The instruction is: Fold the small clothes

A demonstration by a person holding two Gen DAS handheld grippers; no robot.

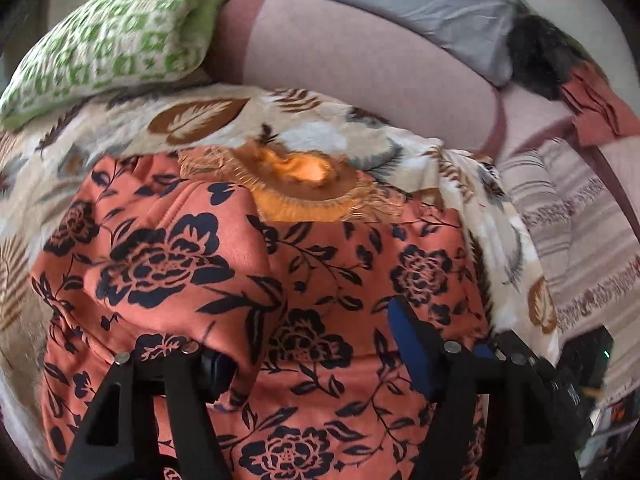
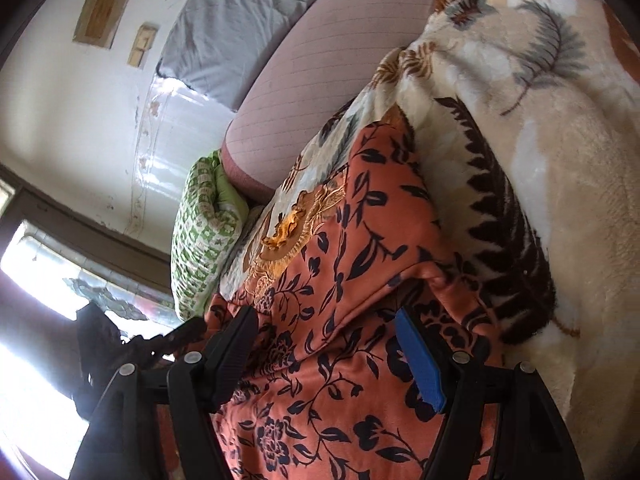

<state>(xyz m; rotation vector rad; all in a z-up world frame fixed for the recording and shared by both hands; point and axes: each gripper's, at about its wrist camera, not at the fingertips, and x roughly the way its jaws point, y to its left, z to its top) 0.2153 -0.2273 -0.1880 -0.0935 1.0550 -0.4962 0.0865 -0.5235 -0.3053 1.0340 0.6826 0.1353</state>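
garment: orange cloth with dark floral print [image 1: 256, 280], folded, gold-embroidered neckline at 12 o'clock
left gripper [image 1: 316, 360]: released, nothing pinched
right gripper [image 2: 328, 360]: jaws apart, straddling cloth
tip: pinch one edge layer, fold flat

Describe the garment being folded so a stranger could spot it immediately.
Find the cream leaf-print blanket covering the bed. On it lies the orange garment with dark navy flowers. Only it has golden embroidery at one edge, unlike the green-checked pillow.

I note the orange floral garment [image 1: 256, 280] is smooth matt cloth with frayed gold embroidery. The leaf-print blanket [image 2: 560, 184] looks plush. Gripper fingers [image 1: 412, 356] carry matt blue pads.
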